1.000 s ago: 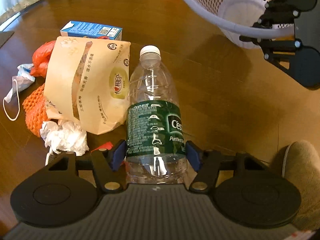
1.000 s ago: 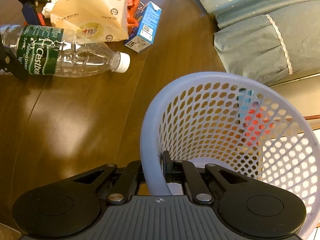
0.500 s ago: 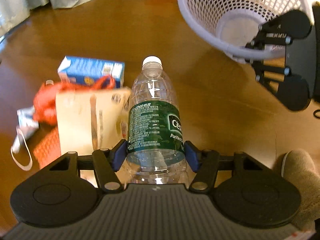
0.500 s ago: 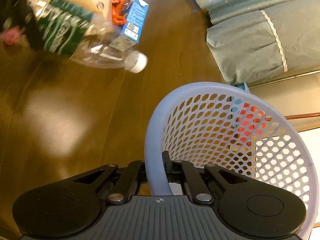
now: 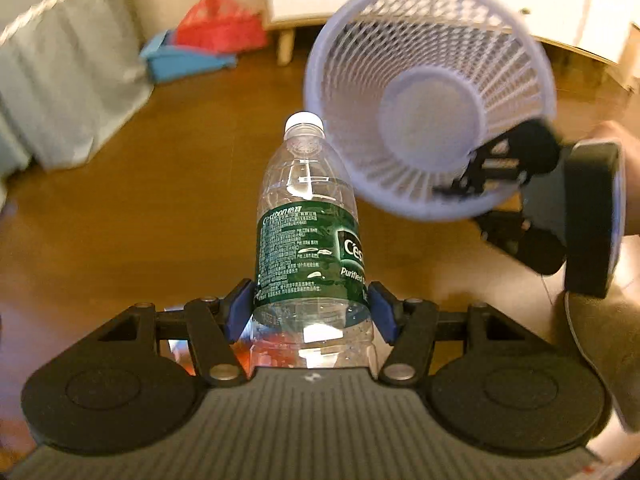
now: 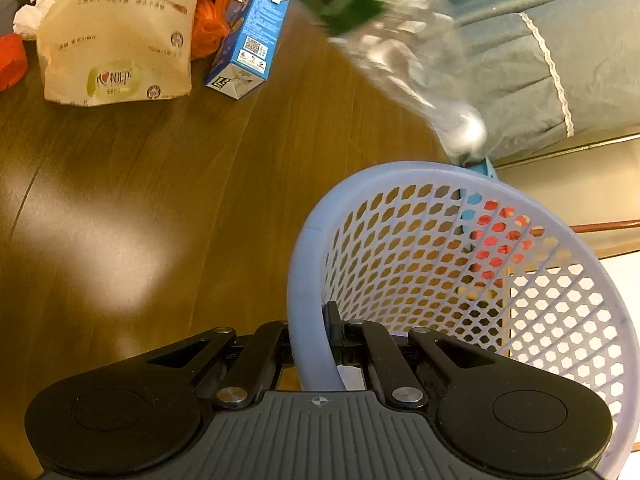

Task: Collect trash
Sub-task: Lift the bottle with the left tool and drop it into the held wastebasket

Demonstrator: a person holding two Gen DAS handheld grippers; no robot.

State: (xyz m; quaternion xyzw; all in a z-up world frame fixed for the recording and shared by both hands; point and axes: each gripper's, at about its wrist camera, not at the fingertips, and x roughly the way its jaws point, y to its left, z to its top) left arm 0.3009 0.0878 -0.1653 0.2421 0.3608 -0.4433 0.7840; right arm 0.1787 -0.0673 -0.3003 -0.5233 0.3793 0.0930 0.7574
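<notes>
Bottle point(image 5: 308, 240), clear plastic, green label, white cap: left gripper point(image 5: 310, 312) is clamping it at the label's lower edge, cap pointing toward basket point(image 5: 516, 196) rim. Basket, pale mesh: right gripper point(image 6: 316, 344) is pinching its rim. Paper bag point(image 6: 116, 40) and blue carton point(image 6: 250, 44) are lying on wooden floor point(image 6: 140, 200).

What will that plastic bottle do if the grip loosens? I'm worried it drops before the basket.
The plastic bottle looks empty and clear, so it is probably light and easy to carry. Its thin smooth walls may flex or slip between the left gripper pads. Being round, it would likely roll if it landed on the wooden floor short of the basket.
</notes>
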